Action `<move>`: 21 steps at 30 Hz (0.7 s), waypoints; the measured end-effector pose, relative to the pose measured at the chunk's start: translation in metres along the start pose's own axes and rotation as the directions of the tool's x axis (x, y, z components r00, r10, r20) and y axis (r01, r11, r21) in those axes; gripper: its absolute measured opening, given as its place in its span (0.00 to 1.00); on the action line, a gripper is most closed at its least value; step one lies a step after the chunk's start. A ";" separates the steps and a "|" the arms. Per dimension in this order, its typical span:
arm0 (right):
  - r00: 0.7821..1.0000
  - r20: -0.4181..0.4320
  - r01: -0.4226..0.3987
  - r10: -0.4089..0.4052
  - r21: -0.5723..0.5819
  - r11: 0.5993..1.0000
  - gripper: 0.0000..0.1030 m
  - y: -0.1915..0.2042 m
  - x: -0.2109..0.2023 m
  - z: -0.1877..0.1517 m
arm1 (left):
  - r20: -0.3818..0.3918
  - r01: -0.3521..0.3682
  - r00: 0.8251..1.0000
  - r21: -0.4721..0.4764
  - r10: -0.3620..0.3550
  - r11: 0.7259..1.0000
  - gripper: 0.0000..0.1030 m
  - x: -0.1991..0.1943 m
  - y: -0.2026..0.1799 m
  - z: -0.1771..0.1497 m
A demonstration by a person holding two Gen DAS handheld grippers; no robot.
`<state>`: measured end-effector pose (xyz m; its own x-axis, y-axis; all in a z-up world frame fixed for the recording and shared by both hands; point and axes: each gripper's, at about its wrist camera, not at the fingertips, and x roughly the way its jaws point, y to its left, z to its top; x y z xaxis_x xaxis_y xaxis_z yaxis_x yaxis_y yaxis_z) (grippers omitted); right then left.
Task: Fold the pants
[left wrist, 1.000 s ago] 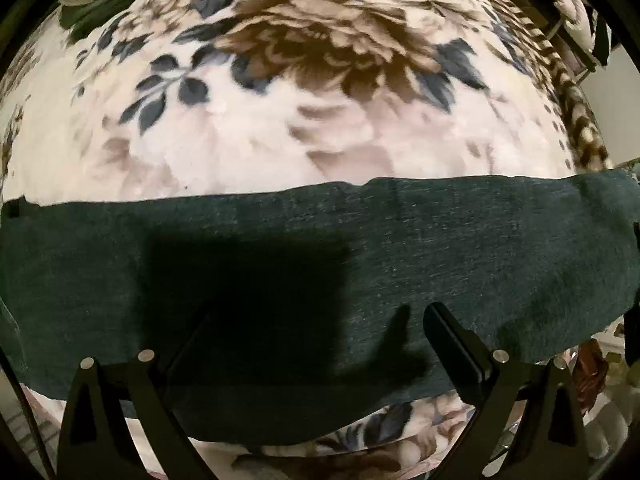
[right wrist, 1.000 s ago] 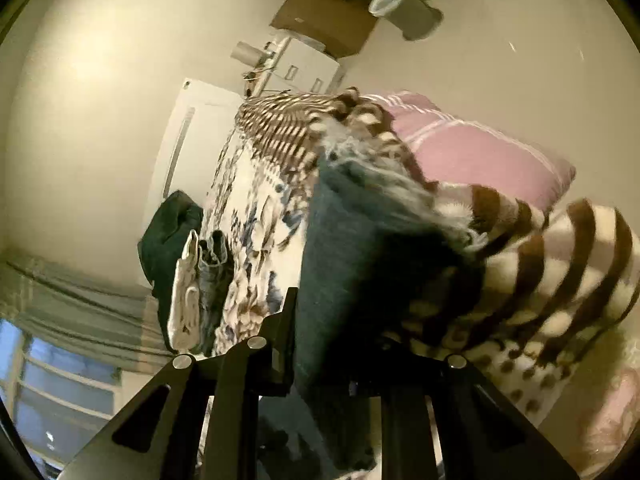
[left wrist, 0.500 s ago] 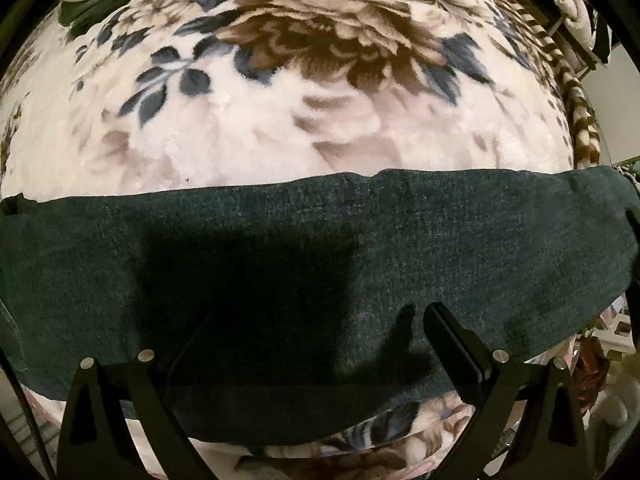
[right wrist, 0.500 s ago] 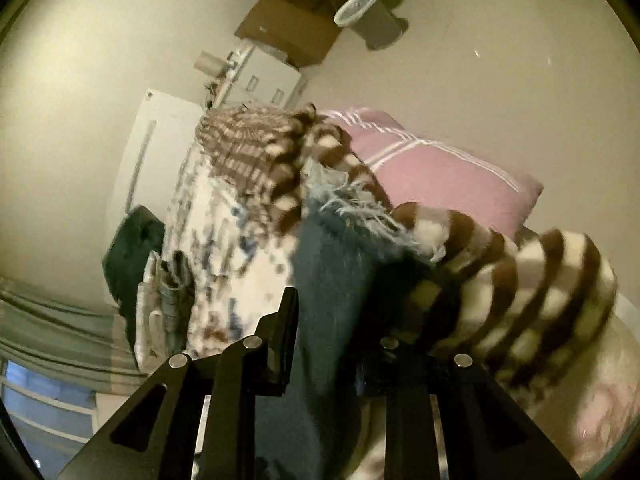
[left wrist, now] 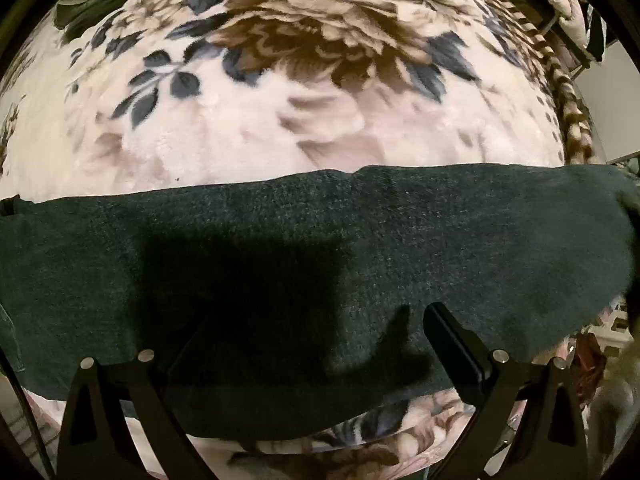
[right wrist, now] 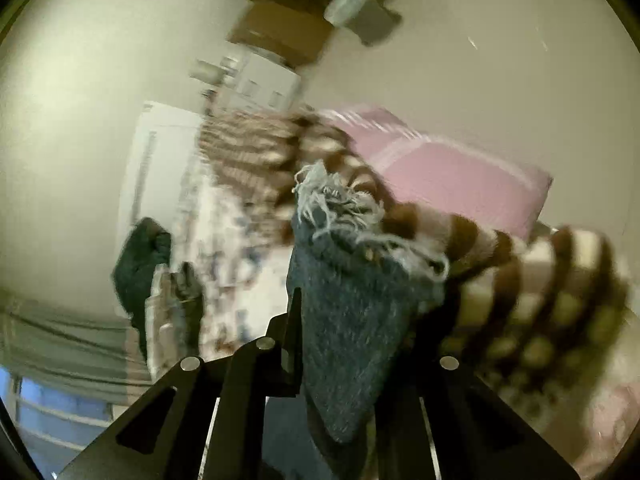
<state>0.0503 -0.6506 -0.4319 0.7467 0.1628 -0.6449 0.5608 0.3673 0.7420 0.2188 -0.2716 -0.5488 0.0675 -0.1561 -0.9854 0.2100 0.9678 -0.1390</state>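
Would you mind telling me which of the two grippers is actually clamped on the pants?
The right gripper: its fingers pinch the frayed hem of the pants, whereas the left gripper hangs open above the flat pant leg.

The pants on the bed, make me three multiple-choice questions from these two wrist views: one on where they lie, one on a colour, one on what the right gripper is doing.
1. In the left wrist view, where do the dark pants lie?
A. In a flat band across the floral blanket
B. In a heap on the floor
C. On a hanger

2. What colour is the pillow behind the raised frayed hem?
A. Green
B. Pink
C. Black

3. What state is the right gripper in?
A. Wide open and empty
B. Shut on a pillow
C. Shut on the pants fabric

Answers:
1 A, the cloth spans the view with blanket pattern above and below it.
2 B, a pink pillow with pale stripes lies behind the fringe.
3 C, denim fills the gap between its fingers, and its jaws have just been closing.
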 end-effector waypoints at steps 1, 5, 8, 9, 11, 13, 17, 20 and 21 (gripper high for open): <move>0.999 0.023 -0.033 0.034 -0.010 0.999 0.12 0.005 -0.017 -0.006 | 0.000 0.002 1.000 0.001 -0.002 1.000 0.99 0.001 0.001 -0.001; 0.995 0.044 -0.086 0.087 -0.012 0.996 0.12 -0.002 -0.041 -0.018 | -0.007 -0.004 1.000 -0.008 0.004 1.000 0.99 0.005 0.006 -0.002; 0.993 0.000 -0.120 0.120 0.032 0.992 0.16 -0.022 -0.018 -0.011 | -0.007 -0.006 1.000 -0.020 0.006 1.000 0.99 0.009 0.008 -0.001; 0.995 -0.023 -0.098 0.100 0.051 0.994 0.17 -0.030 -0.006 -0.006 | -0.007 -0.012 1.000 -0.018 0.012 1.000 0.99 0.011 0.008 0.000; 0.997 -0.048 -0.050 0.053 0.065 0.997 0.17 -0.043 0.012 0.005 | -0.008 -0.015 1.000 -0.016 0.015 1.000 0.99 0.013 0.008 0.001; 0.997 -0.074 -0.008 0.012 0.051 0.999 0.17 -0.044 0.021 0.014 | -0.006 -0.013 1.000 -0.014 0.013 1.000 0.99 0.015 0.011 0.001; 0.998 -0.052 0.040 -0.042 -0.041 0.998 0.17 -0.026 0.002 0.008 | -0.010 -0.012 1.000 -0.015 0.012 1.000 0.99 0.017 0.011 0.001; 1.000 -0.019 0.023 -0.023 0.006 1.000 0.17 -0.030 -0.019 0.002 | -0.012 -0.004 1.000 -0.024 0.004 1.000 0.99 0.017 0.022 0.002; 1.000 0.000 0.027 -0.027 0.026 0.999 0.17 -0.032 -0.026 0.001 | -0.012 -0.002 1.000 -0.027 0.002 1.000 0.99 0.017 0.023 0.002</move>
<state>0.0130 -0.6678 -0.4390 0.7314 0.1533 -0.6645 0.5895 0.3479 0.7290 0.2268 -0.2523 -0.5684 0.0558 -0.1522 -0.9868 0.1835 0.9730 -0.1397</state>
